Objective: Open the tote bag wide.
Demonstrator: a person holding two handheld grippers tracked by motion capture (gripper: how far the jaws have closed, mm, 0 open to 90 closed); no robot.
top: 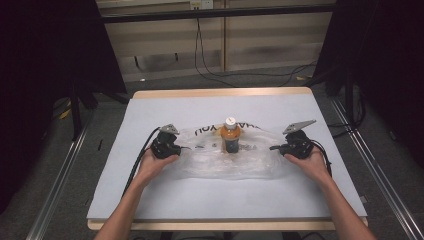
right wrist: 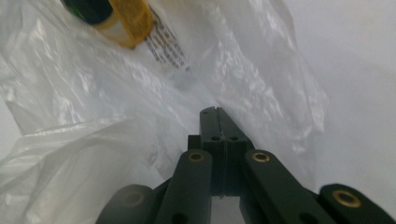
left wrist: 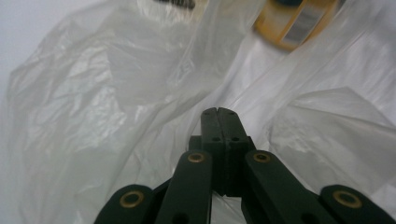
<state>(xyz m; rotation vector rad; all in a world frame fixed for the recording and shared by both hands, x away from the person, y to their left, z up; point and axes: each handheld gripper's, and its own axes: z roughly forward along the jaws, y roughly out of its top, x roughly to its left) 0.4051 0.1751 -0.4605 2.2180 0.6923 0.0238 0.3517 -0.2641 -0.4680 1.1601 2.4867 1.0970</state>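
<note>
We have both pairs of jaws closed tight: the left gripper (left wrist: 217,112) and the right gripper (right wrist: 215,111) each seem to pinch a side of the clear plastic bag (top: 225,160), whose film lies just ahead of the tips. Pulling apart like this would hold its mouth wide. The orange bottle (top: 230,136) stands upright between our grippers on the desk (top: 150,190), beyond each tip.

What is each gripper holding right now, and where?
Each pinches the clear plastic bag: left gripper at its left edge, right gripper at its right edge.
</note>
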